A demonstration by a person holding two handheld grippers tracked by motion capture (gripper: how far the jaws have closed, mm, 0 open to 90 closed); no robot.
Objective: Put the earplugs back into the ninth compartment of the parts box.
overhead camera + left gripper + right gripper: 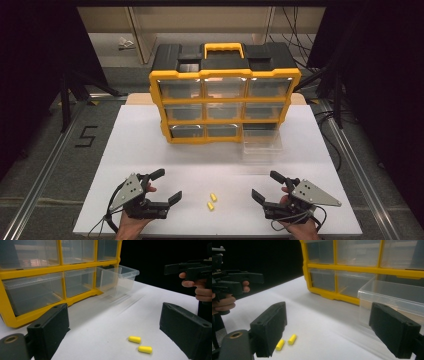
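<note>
Two small yellow earplugs (212, 201) lie side by side on the white table (150, 150), between my grippers. My left gripper (167, 185) rests near the front edge, left of them, open and holding nothing. My right gripper (265, 184) is to their right, also open and holding nothing. In the left gripper view the earplugs (139, 344) lie ahead between the wide black jaws (113, 315). Seen from the right gripper (328, 312), the earplugs (286, 342) sit just beside the left jaw.
A yellow and black organizer (225, 100) with clear drawers stands at the back of the table. Its bottom right drawer (262, 142) is pulled out onto the table, with nothing visible in it. This drawer (392, 295) is close ahead of my right gripper.
</note>
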